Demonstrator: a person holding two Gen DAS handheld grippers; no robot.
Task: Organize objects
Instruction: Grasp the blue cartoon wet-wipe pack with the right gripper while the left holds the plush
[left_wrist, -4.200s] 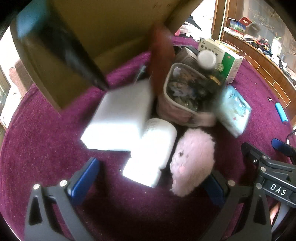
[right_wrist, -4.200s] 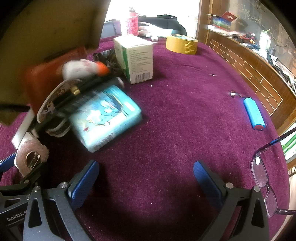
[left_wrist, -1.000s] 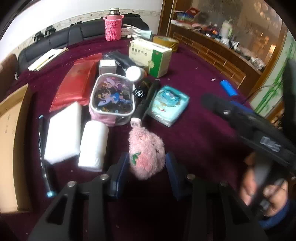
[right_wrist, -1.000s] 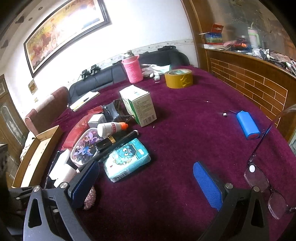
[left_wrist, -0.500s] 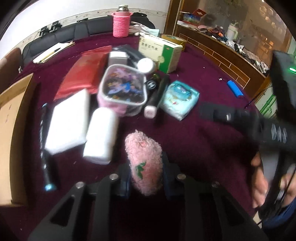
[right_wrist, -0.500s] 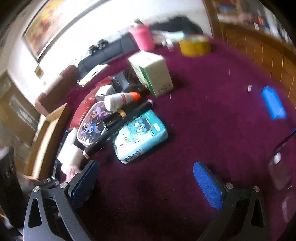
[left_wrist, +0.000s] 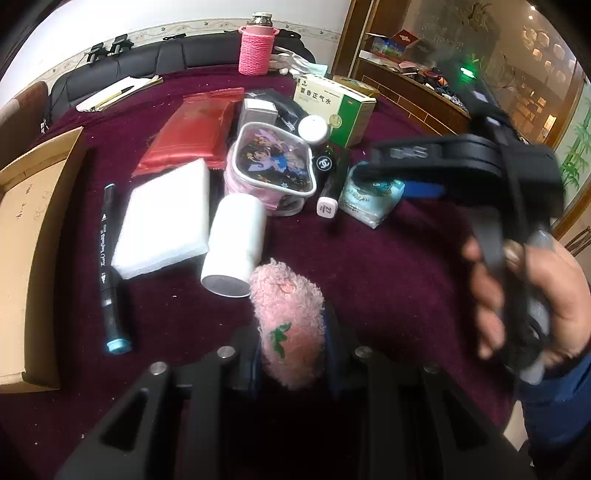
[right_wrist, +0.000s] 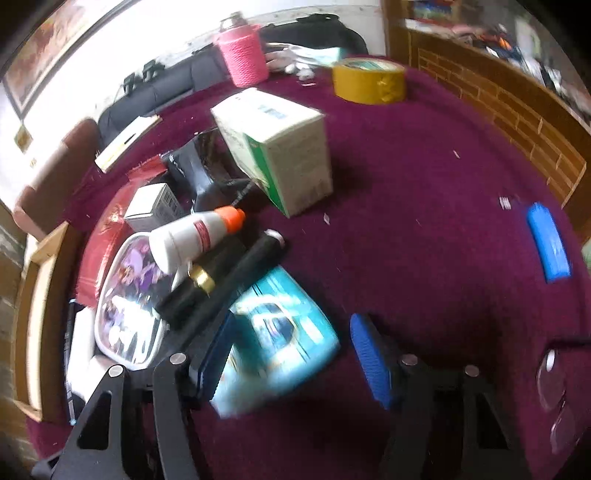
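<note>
The pink plush pouch (left_wrist: 288, 325) is clamped in the left gripper (left_wrist: 290, 354), presumably for the cardboard box (left_wrist: 33, 229). The blue tissue pack (right_wrist: 277, 336) on the cloth is straddled by the right gripper (right_wrist: 295, 354) (jaws closing, not yet pressing).

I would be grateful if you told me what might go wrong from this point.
1. The left claw pinches the pink plush only at its lower part; most of it sticks out, so it may slip when lifted.
2. The right claw has just been closing around the teal pack, whose far edge lies against the black tube; the left finger could nudge it.
</note>
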